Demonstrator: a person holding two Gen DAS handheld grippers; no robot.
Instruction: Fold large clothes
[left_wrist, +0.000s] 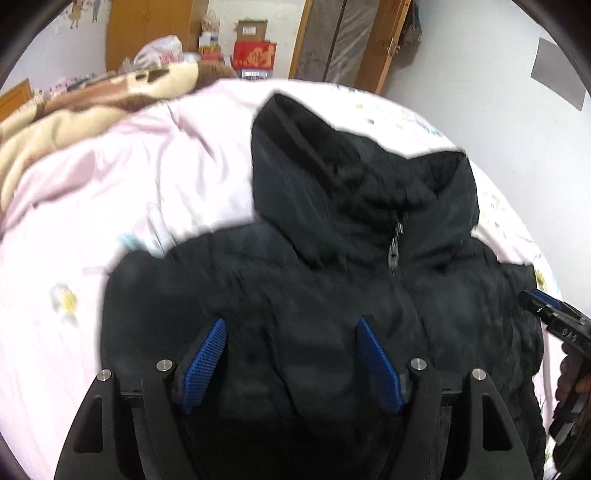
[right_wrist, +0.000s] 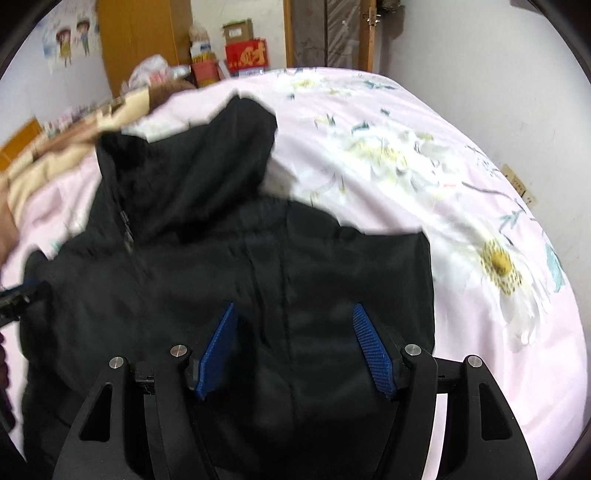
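Note:
A black hooded jacket lies front up on the bed, zipped, with its zip pull below the collar and the hood spread toward the far side. My left gripper hovers open over the jacket's left chest, and its blue pads press on nothing. In the right wrist view the jacket fills the centre. My right gripper is open above the jacket's right side, also free of cloth. The right gripper shows at the jacket's right edge, and the left gripper peeks in at the far left.
The pink flowered bedsheet surrounds the jacket. A brown and cream blanket is bunched at the far left of the bed. Red boxes and bags stand behind it by a wooden wardrobe. A white wall borders the bed's right side.

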